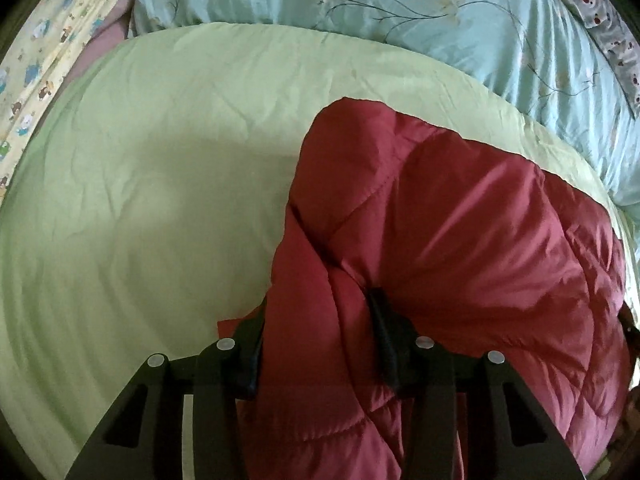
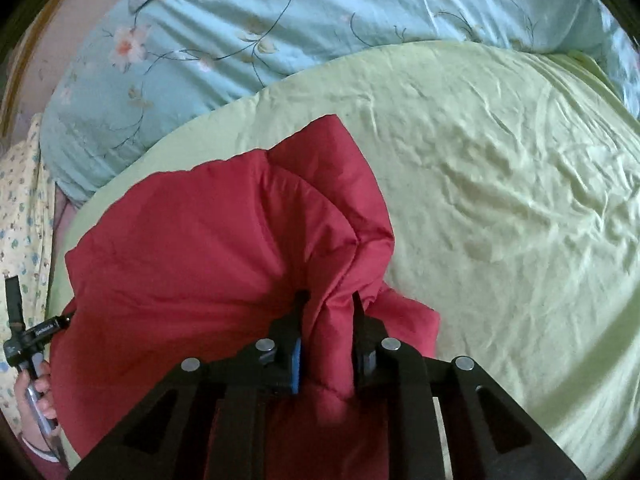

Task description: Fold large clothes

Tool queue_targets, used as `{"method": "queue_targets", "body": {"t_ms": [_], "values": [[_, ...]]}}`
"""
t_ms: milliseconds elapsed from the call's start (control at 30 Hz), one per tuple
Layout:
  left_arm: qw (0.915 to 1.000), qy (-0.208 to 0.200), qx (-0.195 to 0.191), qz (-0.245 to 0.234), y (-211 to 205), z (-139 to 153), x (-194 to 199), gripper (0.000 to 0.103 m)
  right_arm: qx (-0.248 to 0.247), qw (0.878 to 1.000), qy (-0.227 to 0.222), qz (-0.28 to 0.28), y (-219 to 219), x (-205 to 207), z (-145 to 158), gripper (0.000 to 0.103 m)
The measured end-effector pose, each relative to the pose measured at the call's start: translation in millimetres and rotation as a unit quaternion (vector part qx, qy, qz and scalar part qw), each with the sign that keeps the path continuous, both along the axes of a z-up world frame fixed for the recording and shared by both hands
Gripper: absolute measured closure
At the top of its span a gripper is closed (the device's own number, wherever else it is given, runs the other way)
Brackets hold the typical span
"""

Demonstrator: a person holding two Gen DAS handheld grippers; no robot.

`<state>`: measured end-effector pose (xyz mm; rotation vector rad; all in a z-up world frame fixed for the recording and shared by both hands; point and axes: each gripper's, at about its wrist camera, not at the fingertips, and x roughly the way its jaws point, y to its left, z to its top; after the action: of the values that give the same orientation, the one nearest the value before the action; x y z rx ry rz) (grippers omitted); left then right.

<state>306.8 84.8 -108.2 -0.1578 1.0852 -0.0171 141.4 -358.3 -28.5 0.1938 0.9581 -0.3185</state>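
1. A red quilted jacket [image 1: 460, 240] lies bunched on a pale green sheet [image 1: 140, 200] covering the bed
2. The left gripper [image 1: 316, 320] pinches a thick puffy fold at the jacket's near edge; fabric fills the gap between its black fingers [image 1: 382, 336]
3. The right gripper [image 2: 328, 312] is pressed nearly together on a gathered ridge of the same jacket, cloth squeezed between its fingers [image 2: 362, 320]
4. A light blue floral quilt [image 2: 240, 40] lies along the far side of the green sheet
5. In the right wrist view a hand [image 2: 34, 396] shows at the lower left edge, gripping a handle beside the jacket
6. A yellow patterned cloth [image 1: 52, 52] lies at the far left
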Motion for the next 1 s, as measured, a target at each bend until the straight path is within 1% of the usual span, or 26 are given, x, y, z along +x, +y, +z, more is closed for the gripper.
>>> {"method": "queue_targets", "body": {"t_ms": [100, 167, 233, 267, 300, 367, 467, 533, 600, 633, 667, 700, 767, 800, 867, 933, 967, 1000], "values": [[1.0, -0.004, 0.007, 0.003, -2, 2, 1, 0.056, -0.021, 1.0, 0.008, 0.0, 6, 2, 0, 0.083], [0.9999, -0.009, 0.004, 0.006, -1, 8, -8, 0.056, -0.023, 1.0, 0.008, -0.004, 6, 2, 0, 0.079], [0.9998, -0.017, -0.001, 0.009, 5, 19, -23, 0.056, -0.016, 1.0, 0.004, -0.014, 3, -1, 1, 0.068], [0.9997, -0.024, -0.001, 0.006, 7, 26, -32, 0.056, -0.015, 1.0, -0.003, -0.019, 4, -7, 6, 0.065], [0.9994, -0.036, 0.001, 0.001, 8, 34, -43, 0.056, -0.019, 0.999, -0.013, -0.024, 7, -13, 14, 0.06], [0.9988, -0.049, 0.004, -0.004, 10, 45, -59, 0.056, -0.039, 0.998, -0.034, -0.023, 15, -23, 28, 0.059], [0.9975, -0.07, -0.003, -0.01, 11, 62, -90, 0.055, -0.074, 0.995, -0.066, 0.006, 45, -40, 54, 0.052], [0.9964, -0.084, 0.0, -0.014, 9, 71, -111, 0.052, -0.079, 0.993, -0.069, 0.051, 72, -48, 60, 0.044], [0.9956, -0.093, 0.001, -0.013, 9, 79, -130, 0.052, -0.078, 0.991, -0.055, 0.098, 96, -52, 55, 0.04], [0.9952, -0.097, -0.005, -0.016, 8, 83, -137, 0.052, -0.075, 0.989, -0.04, 0.119, 107, -52, 48, 0.04], [0.9942, -0.1, -0.026, -0.03, 5, 87, -147, 0.052, -0.071, 0.988, -0.026, 0.134, 115, -51, 40, 0.04], [0.9934, -0.102, -0.034, -0.04, 0, 92, -157, 0.052, -0.071, 0.987, -0.006, 0.146, 122, -50, 29, 0.04], [0.9916, -0.11, -0.031, -0.06, -9, 99, -170, 0.052, -0.084, 0.986, 0.02, 0.139, 121, -46, 11, 0.041], [0.9905, -0.11, -0.032, -0.077, -17, 101, -178, 0.051, -0.09, 0.987, 0.03, 0.129, 114, -44, 1, 0.04], [0.989, -0.1, -0.033, -0.104, -32, 99, -187, 0.05, -0.077, 0.99, 0.026, 0.117, 100, -44, -5, 0.041], [0.9894, -0.093, -0.016, -0.111, -40, 92, -191, 0.05, -0.06, 0.992, 0.021, 0.106, 90, -41, -7, 0.041], [0.9902, -0.08, -0.006, -0.114, -45, 83, -191, 0.05, -0.061, 0.993, 0.02, 0.102, 89, -40, -7, 0.041], [0.991, -0.071, -0.004, -0.114, -45, 77, -189, 0.05, -0.065, 0.993, 0.021, 0.101, 91, -40, -7, 0.041]]}}
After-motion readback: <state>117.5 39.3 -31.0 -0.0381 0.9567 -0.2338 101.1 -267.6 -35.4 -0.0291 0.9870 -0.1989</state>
